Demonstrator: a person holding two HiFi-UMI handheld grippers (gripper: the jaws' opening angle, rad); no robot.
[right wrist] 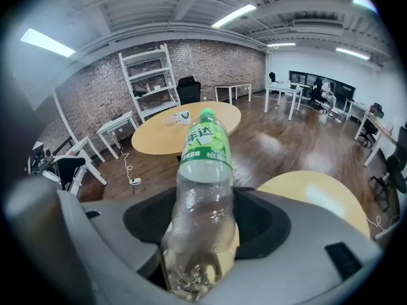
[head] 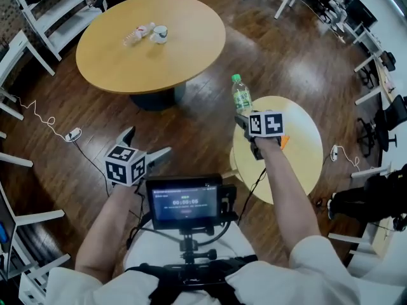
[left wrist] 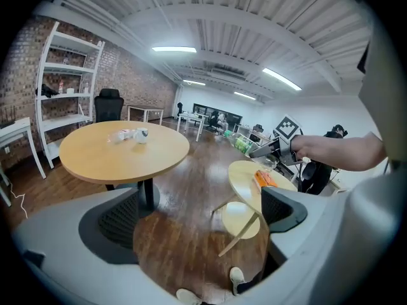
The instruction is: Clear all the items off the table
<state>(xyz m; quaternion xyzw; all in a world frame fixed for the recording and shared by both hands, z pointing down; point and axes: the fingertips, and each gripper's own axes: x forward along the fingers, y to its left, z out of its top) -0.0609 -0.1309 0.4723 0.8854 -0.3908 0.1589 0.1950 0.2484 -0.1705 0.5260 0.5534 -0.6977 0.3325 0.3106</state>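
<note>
Right gripper view: right tool (right wrist: 200, 237) is clamped on the lower body of a clear plastic bottle (right wrist: 202, 183) with a green label and cap. The bottle is held in the air, tilted forward along the jaws, at the edge of the small round table (head: 305, 151), where an orange item (head: 284, 141) lies. Left tool (head: 149, 143): jaws apart, nothing between them, over the floor. A lying bottle (head: 137, 35) and a white cup (head: 160, 33) sit on the large round table (head: 184, 56). Risk: the thin wall looks dented under the pads and the grip is low, so a quick swing could let the bottle pivot or slip out.
</note>
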